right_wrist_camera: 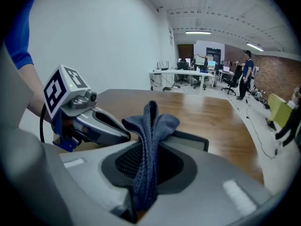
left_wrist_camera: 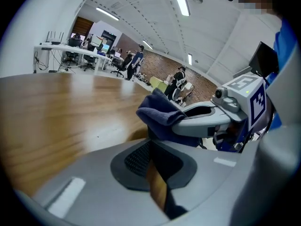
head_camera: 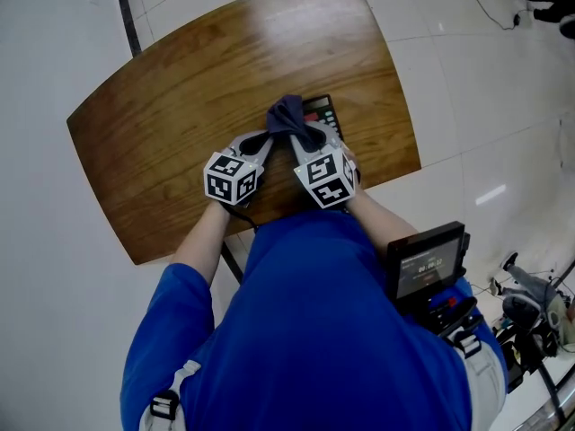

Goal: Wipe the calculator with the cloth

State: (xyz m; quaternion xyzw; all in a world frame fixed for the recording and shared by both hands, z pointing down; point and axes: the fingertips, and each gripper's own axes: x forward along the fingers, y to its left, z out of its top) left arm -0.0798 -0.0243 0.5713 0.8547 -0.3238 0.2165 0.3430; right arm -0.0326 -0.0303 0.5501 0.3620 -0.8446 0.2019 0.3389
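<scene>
A dark blue cloth [head_camera: 289, 115] is bunched up over the near end of a black calculator [head_camera: 323, 109] on the wooden table [head_camera: 198, 88]. My two grippers meet at it, tips almost touching. The right gripper [head_camera: 306, 136] is shut on the cloth [right_wrist_camera: 149, 126], which stands up in a fold between its jaws; the calculator's edge [right_wrist_camera: 190, 140] shows just behind. The left gripper [head_camera: 269, 136] has its jaws nearly together, with a dark strip of cloth [left_wrist_camera: 175, 210] in the narrow gap. In the left gripper view the cloth [left_wrist_camera: 160, 113] drapes over the right gripper's tip [left_wrist_camera: 188, 122].
The table's near edge [head_camera: 269, 218] runs just under my hands, and the wood to the left and beyond is bare. A small screen device [head_camera: 427, 263] hangs at the person's right side. Far off are office desks [right_wrist_camera: 188, 76] and people.
</scene>
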